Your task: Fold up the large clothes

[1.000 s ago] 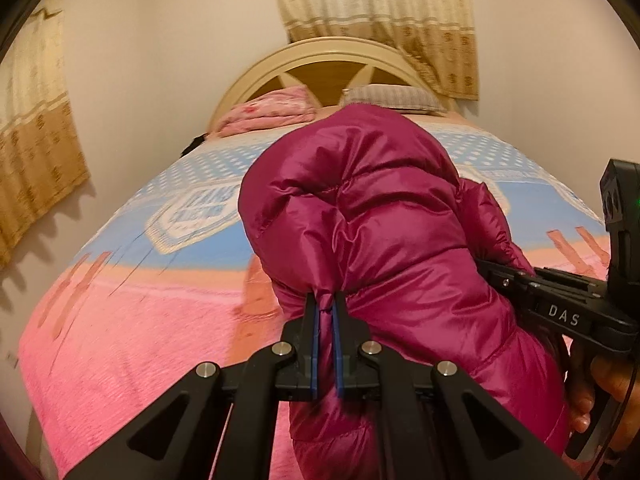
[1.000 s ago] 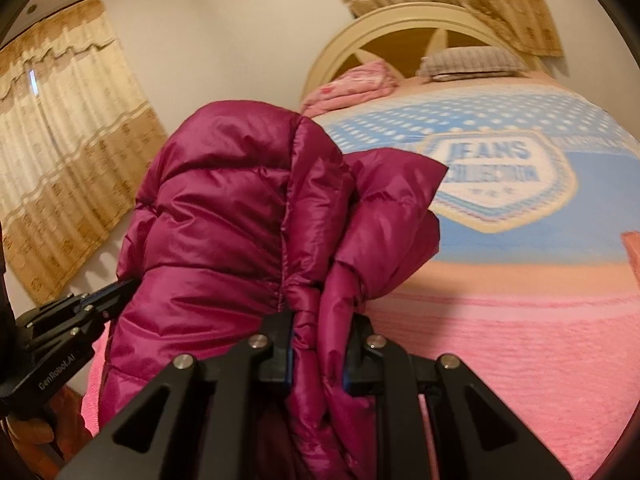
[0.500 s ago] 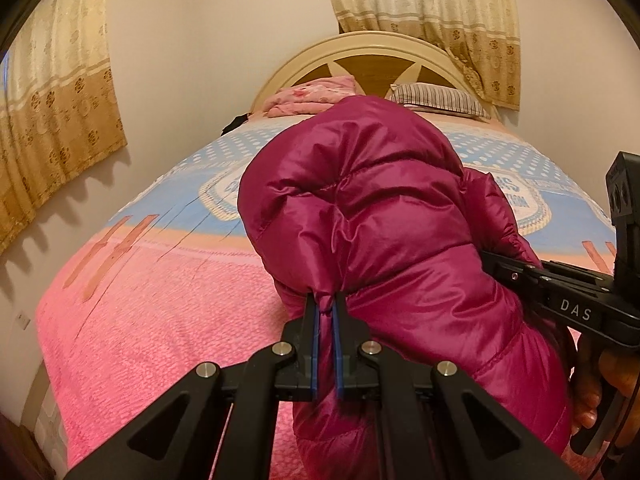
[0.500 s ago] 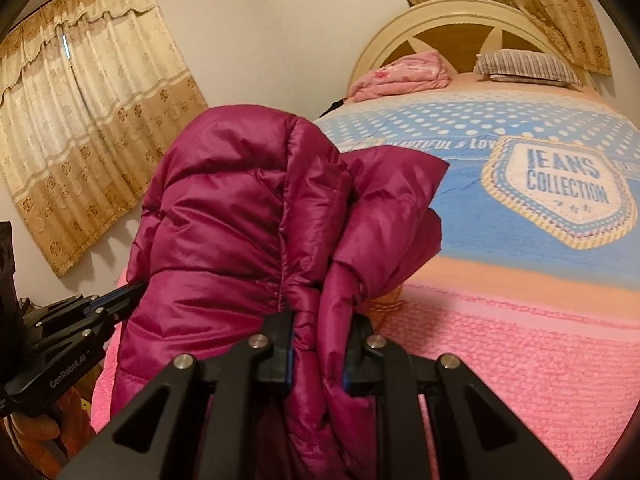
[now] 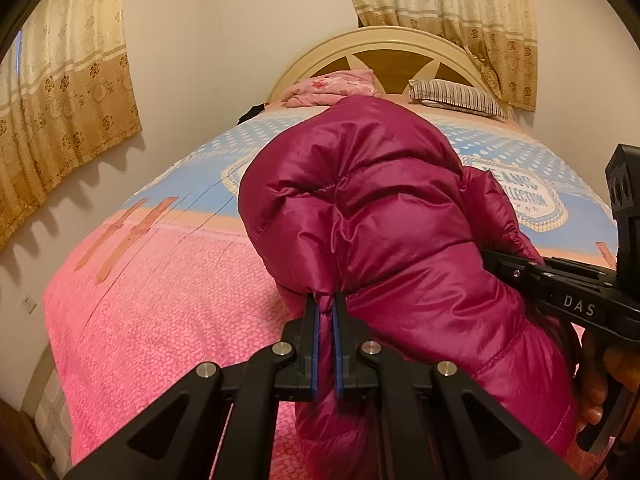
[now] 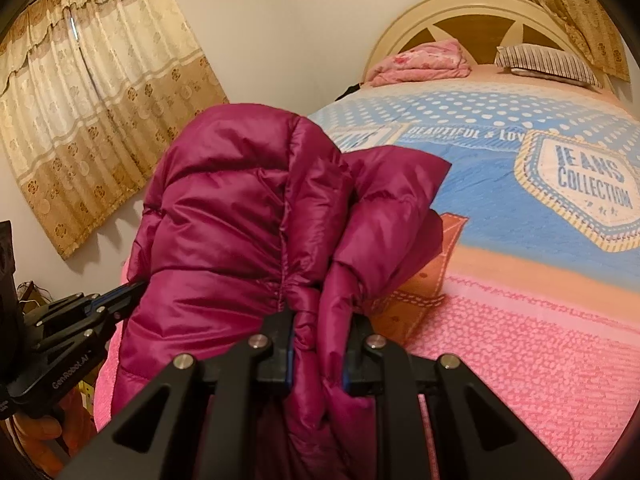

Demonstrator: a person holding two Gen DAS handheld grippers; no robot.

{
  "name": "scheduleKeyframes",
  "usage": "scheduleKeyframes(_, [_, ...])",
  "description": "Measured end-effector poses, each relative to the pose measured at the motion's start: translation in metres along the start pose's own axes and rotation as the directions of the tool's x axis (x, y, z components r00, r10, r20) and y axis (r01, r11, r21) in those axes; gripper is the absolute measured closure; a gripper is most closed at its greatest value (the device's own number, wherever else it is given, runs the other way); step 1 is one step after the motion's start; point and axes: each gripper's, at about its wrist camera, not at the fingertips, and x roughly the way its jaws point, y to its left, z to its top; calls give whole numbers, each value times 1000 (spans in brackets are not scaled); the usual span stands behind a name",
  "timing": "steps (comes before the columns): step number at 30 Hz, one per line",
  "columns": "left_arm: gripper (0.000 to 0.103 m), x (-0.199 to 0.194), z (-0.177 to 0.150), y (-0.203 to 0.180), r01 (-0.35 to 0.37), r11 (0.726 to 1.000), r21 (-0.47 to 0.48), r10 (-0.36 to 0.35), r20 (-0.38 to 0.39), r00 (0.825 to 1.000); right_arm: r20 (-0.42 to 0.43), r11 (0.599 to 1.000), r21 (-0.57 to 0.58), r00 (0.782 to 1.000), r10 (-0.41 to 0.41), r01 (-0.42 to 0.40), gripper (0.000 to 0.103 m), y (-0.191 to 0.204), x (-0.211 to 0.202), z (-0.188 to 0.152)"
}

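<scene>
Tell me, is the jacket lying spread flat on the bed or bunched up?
Bunched up: the jacket hangs in puffy folds above the bed, pinched by the left gripper and right gripper.

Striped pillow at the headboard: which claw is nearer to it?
Right, by a slim margin. The striped pillow lies up-bed on the right claw's side; the left claw sits farther left. Both grip the puffer jacket.

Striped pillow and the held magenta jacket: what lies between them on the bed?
In the right wrist view, only the bedspread lies between the jacket and the striped pillow; the folded pink blanket sits beside the pillow.
</scene>
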Motion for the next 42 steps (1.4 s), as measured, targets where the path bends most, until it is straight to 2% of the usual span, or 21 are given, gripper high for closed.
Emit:
scheduleKeyframes(15, [99,12,-12,15,-13,1000,-21,13,-40,999,-45,1000,-2,999,-2,2,84,5,20,-6])
scheduleKeyframes(35, [98,30,-18,7,-39,999,-1,39,-58,998,-76,999,22,997,-31,33,84,-1,33,-12])
scheduleKeyframes(42, [89,43,-25,-1,-71,997,19,72,-69,995,-92,998,37,995,-47,51,84,-7,38,-15])
